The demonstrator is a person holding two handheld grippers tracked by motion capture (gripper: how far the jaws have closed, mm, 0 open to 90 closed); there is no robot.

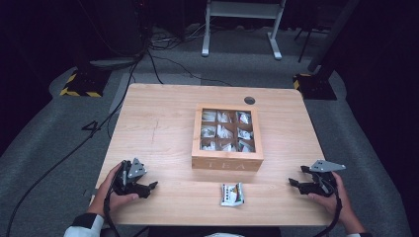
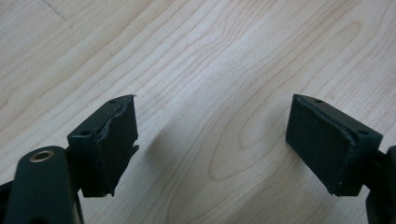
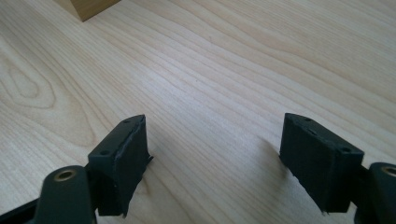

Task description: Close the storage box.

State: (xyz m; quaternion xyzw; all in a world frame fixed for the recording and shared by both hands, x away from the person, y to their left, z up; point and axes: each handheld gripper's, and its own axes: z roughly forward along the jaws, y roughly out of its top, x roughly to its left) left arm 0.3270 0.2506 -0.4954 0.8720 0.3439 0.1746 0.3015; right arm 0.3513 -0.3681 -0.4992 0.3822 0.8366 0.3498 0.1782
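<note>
A wooden tea box (image 1: 227,137) with a windowed lid sits closed at the table's middle, packets visible in its compartments. A single tea packet (image 1: 231,193) lies on the wood just in front of it. My left gripper (image 1: 152,187) rests low at the front left, jaws apart, nothing between them; its view (image 2: 212,140) has bare wood in the gap. My right gripper (image 1: 294,177) sits at the front right, also open and empty, its jaws (image 3: 215,158) spread over bare table. A corner of the box (image 3: 86,7) shows at the top left of the right gripper view.
The light wooden table (image 1: 163,123) has a round cable hole (image 1: 249,100) near its far edge. Cables run across the grey floor at the left, and a white stand (image 1: 242,24) is behind the table.
</note>
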